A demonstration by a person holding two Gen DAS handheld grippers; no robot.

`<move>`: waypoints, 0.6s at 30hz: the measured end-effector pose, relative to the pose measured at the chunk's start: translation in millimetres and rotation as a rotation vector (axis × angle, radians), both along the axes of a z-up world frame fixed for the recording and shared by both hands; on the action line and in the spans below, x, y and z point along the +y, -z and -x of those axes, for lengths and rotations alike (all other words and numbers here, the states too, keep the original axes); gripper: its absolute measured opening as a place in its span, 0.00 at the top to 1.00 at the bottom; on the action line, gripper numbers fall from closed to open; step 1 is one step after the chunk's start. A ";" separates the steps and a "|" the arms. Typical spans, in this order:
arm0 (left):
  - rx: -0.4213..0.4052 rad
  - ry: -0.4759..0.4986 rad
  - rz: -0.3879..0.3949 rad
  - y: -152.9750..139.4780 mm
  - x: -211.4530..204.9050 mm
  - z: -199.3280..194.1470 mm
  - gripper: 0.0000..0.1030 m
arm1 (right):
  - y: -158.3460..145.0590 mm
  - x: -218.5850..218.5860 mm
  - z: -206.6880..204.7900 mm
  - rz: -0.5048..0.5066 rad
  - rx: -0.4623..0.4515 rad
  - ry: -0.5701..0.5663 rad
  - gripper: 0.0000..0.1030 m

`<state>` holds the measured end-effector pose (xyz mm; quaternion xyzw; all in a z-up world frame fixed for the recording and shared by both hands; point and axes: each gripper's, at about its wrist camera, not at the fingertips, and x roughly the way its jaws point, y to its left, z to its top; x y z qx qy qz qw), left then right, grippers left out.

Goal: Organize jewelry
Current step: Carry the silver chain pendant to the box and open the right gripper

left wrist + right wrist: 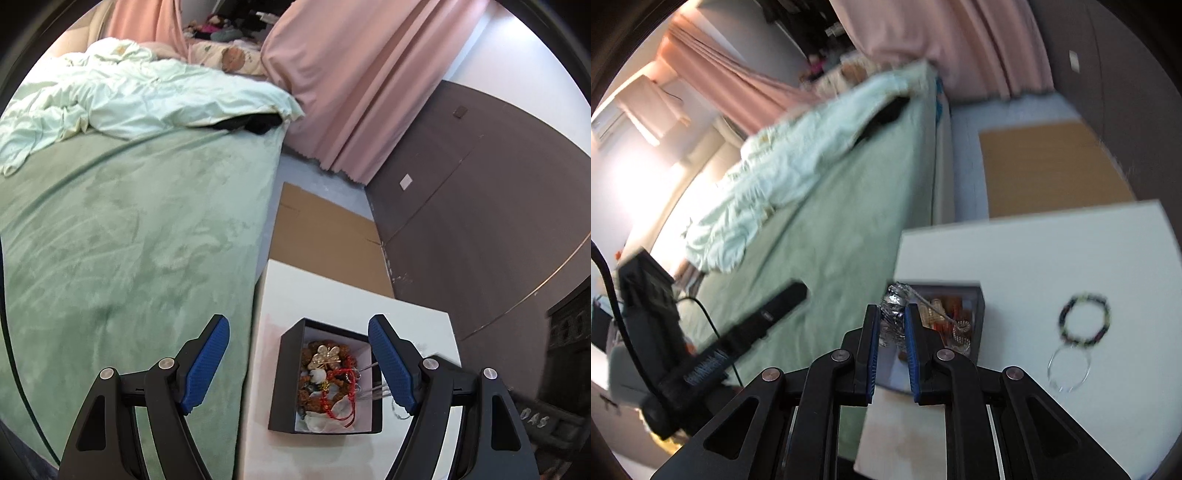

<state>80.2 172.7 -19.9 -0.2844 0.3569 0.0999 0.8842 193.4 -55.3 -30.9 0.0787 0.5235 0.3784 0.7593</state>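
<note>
A black box (286,373) with a white lining stands on the white table (332,295). It holds brown bead bracelets, a gold flower brooch (325,356) and red cord. My left gripper (299,325) hovers open above the box with nothing between its fingers. In the blurred right wrist view, my right gripper (892,312) is shut on a sparkly silver jewelry piece (895,295) just above the box's (977,299) left edge. A thin strand trails from the piece over the box. Right of the box, a dark beaded bracelet (1086,319) and a thin silver bangle (1067,369) lie on the table (1034,240).
A green-covered bed (129,240) with a pale duvet (147,96) runs along the table's left side. Flat cardboard (325,236) lies on the floor beyond the table. Pink curtains (351,92) and a dark panelled wall (480,203) stand behind.
</note>
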 end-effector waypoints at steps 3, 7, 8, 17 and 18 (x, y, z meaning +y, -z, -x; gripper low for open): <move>0.003 0.000 0.002 1.3 -2.7 -1.6 0.24 | -3.8 -15.5 -2.8 -0.019 -0.008 0.021 0.59; -0.003 0.026 -0.019 -1.2 -16.2 -6.4 0.24 | -20.2 -41.7 -6.9 -0.040 -0.056 0.056 0.42; -0.003 0.035 -0.026 -1.5 -20.4 -7.6 0.24 | -21.8 -49.4 -7.7 -0.045 -0.057 0.060 0.42; 0.012 0.187 -0.147 1.3 -82.1 -20.9 0.24 | -6.5 -132.0 -12.8 -0.024 0.002 0.176 0.42; 0.014 0.205 -0.160 2.5 -89.5 -22.4 0.24 | -4.8 -136.9 -14.8 -0.024 0.010 0.184 0.42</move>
